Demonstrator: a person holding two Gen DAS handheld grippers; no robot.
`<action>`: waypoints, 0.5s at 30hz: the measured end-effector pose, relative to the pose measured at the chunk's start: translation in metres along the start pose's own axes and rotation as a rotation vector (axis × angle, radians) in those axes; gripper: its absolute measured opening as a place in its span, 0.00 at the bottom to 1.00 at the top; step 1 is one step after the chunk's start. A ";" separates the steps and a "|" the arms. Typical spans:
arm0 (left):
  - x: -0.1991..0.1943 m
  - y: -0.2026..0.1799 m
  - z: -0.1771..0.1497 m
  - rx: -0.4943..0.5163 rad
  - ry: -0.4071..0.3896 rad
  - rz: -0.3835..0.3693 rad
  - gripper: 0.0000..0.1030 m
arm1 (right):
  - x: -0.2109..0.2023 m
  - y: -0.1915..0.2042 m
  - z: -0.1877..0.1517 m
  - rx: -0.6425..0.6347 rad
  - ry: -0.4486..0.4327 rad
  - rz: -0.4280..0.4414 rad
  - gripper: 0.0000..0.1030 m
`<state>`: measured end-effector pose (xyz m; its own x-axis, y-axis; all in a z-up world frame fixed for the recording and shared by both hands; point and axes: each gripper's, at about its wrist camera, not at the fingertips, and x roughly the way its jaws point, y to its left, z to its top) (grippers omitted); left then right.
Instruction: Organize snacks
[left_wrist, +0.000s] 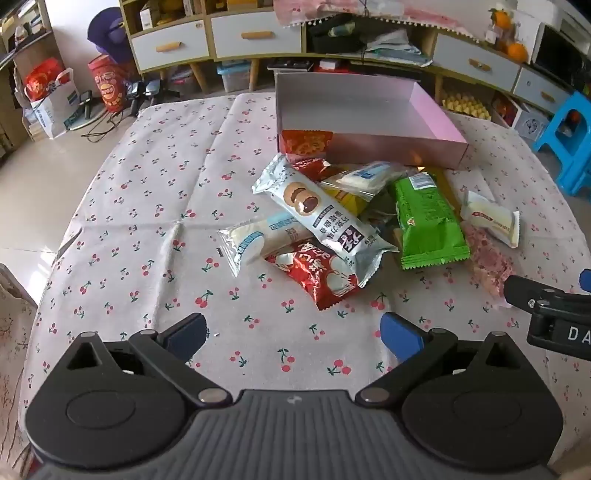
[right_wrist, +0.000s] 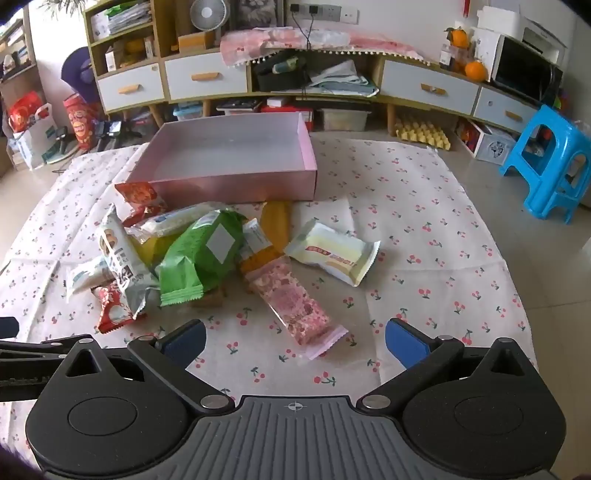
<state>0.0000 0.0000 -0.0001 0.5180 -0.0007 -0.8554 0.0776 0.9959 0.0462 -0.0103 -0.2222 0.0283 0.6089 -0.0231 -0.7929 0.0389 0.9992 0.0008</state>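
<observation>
Snacks (right_wrist: 207, 258) are lying piled mid-frame below the pink box (right_wrist: 236, 184); light, crinkly, slippery wrappers, probably best pinched mid-body; left gripper (left_wrist: 293, 334) and right gripper (right_wrist: 295, 338) are both hovering with jaws wide, empty.

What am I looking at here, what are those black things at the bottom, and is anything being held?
Those are two hand-held grippers, each with a fisheye camera looking along its fingers. One picture comes from the left gripper, the other from the right gripper. Both are open and hold nothing. On the cherry-print tablecloth lies a pile of wrapped snacks, among them a green packet, a pink bar and a red packet. Behind the pile stands an empty pink box, likely where the snacks go.
</observation>
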 end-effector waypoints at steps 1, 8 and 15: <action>0.000 0.000 0.000 -0.001 0.002 -0.001 0.98 | 0.000 0.001 0.000 -0.001 0.000 -0.001 1.00; -0.002 0.006 0.002 -0.017 -0.001 -0.021 0.98 | 0.000 0.003 0.002 0.002 0.005 0.004 1.00; -0.001 0.005 0.001 -0.030 -0.011 -0.004 0.98 | 0.000 0.006 0.001 0.003 0.007 0.002 1.00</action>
<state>0.0013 0.0051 0.0014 0.5270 -0.0051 -0.8499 0.0544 0.9981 0.0278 -0.0093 -0.2163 0.0292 0.6033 -0.0208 -0.7973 0.0400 0.9992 0.0042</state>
